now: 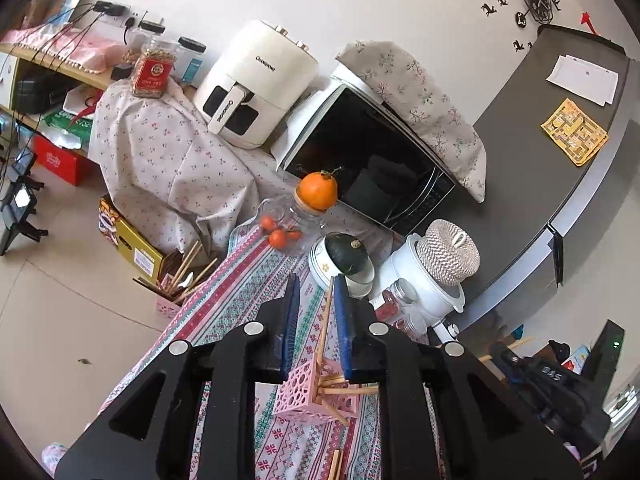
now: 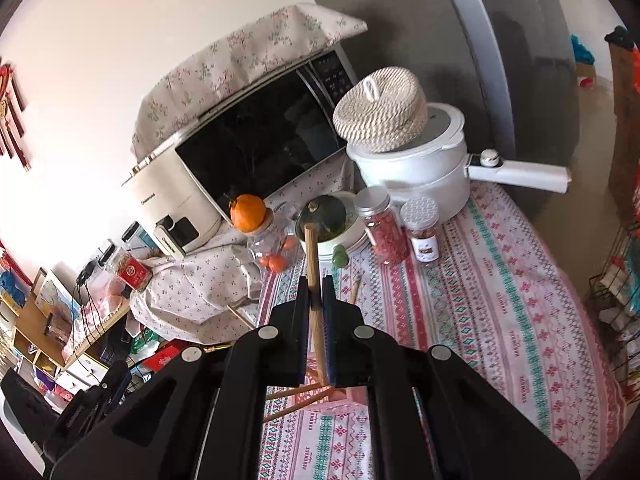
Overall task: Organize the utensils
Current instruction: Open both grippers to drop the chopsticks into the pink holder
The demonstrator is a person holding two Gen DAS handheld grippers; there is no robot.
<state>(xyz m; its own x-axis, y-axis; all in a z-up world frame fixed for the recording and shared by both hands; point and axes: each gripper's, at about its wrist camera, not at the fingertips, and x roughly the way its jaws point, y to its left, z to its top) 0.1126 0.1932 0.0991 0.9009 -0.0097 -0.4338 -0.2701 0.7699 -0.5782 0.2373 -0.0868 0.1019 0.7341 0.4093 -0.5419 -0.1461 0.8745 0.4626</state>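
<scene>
Above the patterned tablecloth (image 2: pixel 500 300), right gripper (image 2: pixel 316 296) clamped narrow on a wooden chopstick (image 2: pixel 313 264), held upright with its upper end rising past the blue pads. Left gripper (image 1: pixel 314 300) spread wide, holding nothing; one chopstick (image 1: pixel 326 320) standing in the gap between its pads, contact not discernible. Left wrist view only: pink perforated utensil holder (image 1: pixel 300 392) lying tipped on the cloth below the fingers, several chopsticks (image 1: pixel 340 390) protruding from its mouth; second pink holder (image 1: pixel 168 304) with chopsticks at the table's far left edge. Right wrist view only: two spice jars (image 2: pixel 400 228) beside the white pot (image 2: pixel 420 168), and the woven lid (image 2: pixel 380 108) resting on it.
</scene>
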